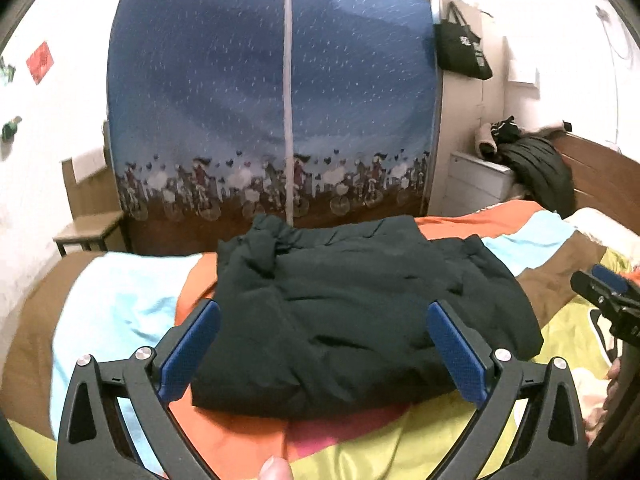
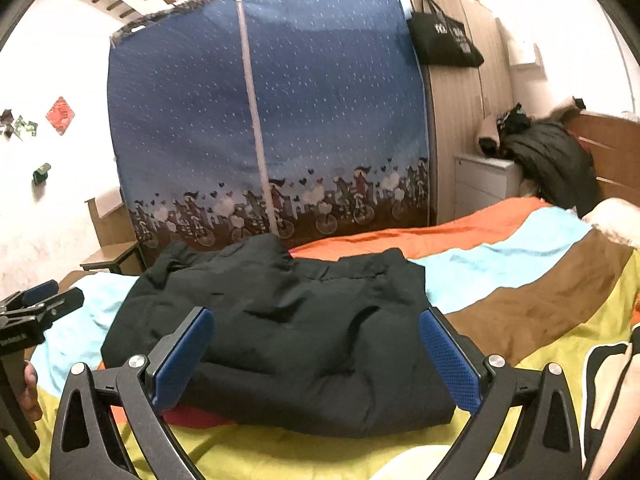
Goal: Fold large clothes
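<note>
Both grippers, left gripper (image 1: 324, 336) and right gripper (image 2: 316, 344), hang released, empty, just short of the folded black jacket (image 1: 360, 300); best to check edges square before retreating.

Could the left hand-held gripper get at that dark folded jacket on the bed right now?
Probably yes. The left hand-held gripper is wide open and empty, facing the dark jacket, which lies exposed on the striped bedspread. Nothing lies between them.

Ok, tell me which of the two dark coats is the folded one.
The black coat on the striped bedspread, just ahead of both open grippers, is folded into a neat bundle. The other coat lies crumpled by the headboard.
</note>
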Action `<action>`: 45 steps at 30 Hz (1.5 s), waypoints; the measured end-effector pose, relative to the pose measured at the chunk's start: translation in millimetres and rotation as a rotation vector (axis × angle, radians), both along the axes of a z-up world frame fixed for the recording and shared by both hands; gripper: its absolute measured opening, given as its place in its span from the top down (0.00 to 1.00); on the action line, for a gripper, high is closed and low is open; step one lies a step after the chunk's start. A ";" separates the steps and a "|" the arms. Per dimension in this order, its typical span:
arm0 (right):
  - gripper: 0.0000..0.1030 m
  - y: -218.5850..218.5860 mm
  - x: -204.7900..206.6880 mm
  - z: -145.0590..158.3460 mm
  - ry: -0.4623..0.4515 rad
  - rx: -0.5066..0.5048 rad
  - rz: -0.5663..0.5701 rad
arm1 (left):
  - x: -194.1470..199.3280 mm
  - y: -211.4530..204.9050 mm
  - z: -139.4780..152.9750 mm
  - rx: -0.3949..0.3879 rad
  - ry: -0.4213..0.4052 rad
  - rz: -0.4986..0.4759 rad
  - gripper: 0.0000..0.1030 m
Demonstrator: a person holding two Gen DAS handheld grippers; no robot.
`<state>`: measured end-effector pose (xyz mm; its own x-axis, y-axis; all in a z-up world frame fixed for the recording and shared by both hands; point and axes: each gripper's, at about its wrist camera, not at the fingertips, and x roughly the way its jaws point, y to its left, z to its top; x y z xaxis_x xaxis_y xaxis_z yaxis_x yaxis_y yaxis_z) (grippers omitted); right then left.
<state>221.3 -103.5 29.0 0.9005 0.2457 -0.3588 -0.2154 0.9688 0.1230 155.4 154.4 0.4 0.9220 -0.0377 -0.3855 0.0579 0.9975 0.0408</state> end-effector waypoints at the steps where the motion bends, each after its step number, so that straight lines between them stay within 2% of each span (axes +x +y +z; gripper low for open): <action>1: 0.00 1.1 -6.4 2.1 -0.011 0.000 0.001 | -5.7 -1.1 1.7 0.005 -0.013 -0.006 0.02; 10: 0.00 13.5 -51.6 10.4 -0.061 0.007 0.031 | -35.8 11.5 1.6 0.035 -0.073 -0.029 0.02; 18: 0.00 33.6 -77.5 1.1 -0.043 0.013 0.057 | -54.5 10.8 -10.3 0.059 -0.081 -0.049 0.02; 24: 0.00 39.6 -86.4 -10.3 -0.035 -0.005 0.041 | -56.8 10.5 -26.3 0.050 -0.054 -0.047 0.02; 30: 0.00 43.8 -80.7 -29.8 0.033 -0.037 0.047 | -57.7 12.0 -43.7 0.047 -0.020 -0.047 0.02; 34: 0.00 50.2 -71.1 -48.1 0.121 -0.063 0.061 | -54.4 13.4 -61.9 0.034 0.065 -0.057 0.02; 36: 0.00 50.0 -70.5 -51.7 0.137 -0.060 0.066 | -53.8 15.6 -68.6 0.019 0.089 -0.060 0.02; 45: 0.00 45.6 -73.1 -52.2 0.139 -0.048 0.054 | -59.3 12.1 -72.6 0.031 0.086 -0.057 0.02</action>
<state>148.2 -57.9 -23.2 0.8273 0.2720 -0.4915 -0.2516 0.9617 0.1087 96.1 166.5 -72.2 0.8820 -0.0758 -0.4651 0.1190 0.9908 0.0642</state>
